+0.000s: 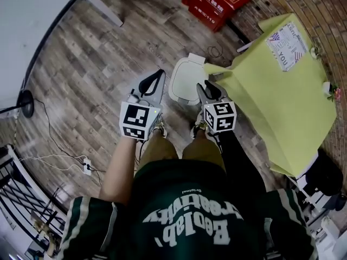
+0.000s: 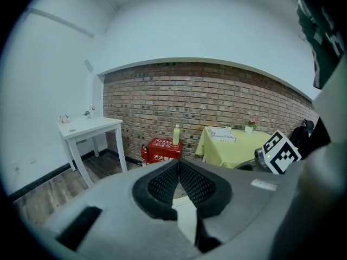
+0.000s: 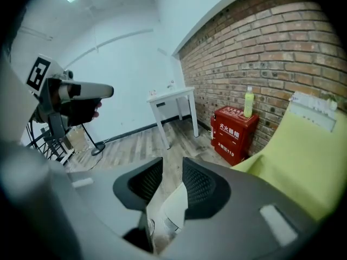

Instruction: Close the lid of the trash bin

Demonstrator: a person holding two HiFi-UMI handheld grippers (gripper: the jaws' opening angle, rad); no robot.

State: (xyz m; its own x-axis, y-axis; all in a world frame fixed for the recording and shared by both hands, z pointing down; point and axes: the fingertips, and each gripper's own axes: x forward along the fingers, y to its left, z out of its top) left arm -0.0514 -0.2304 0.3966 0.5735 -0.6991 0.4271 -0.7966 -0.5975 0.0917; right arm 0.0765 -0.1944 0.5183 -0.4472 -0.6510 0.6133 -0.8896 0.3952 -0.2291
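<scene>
A small white trash bin (image 1: 186, 80) stands on the wooden floor beside a yellow tablecloth, and from above I see its white lid lying flat on top. My left gripper (image 1: 160, 72) hovers just left of the bin with its jaws shut on nothing. In the left gripper view the left gripper (image 2: 178, 162) has its pads meeting at the tips, and the bin (image 2: 187, 218) shows white below them. My right gripper (image 1: 206, 85) is held above the bin's right edge, open. The right gripper (image 3: 172, 166) has a clear gap, with only the bin (image 3: 174, 206) far below it.
A table under a yellow cloth (image 1: 282, 85) crowds the bin's right side. Red boxes (image 1: 214, 4) stand against the brick wall beyond. A white table leg (image 1: 103, 7) is at the upper left. Cables and a power strip (image 1: 87, 167) lie on the floor at left.
</scene>
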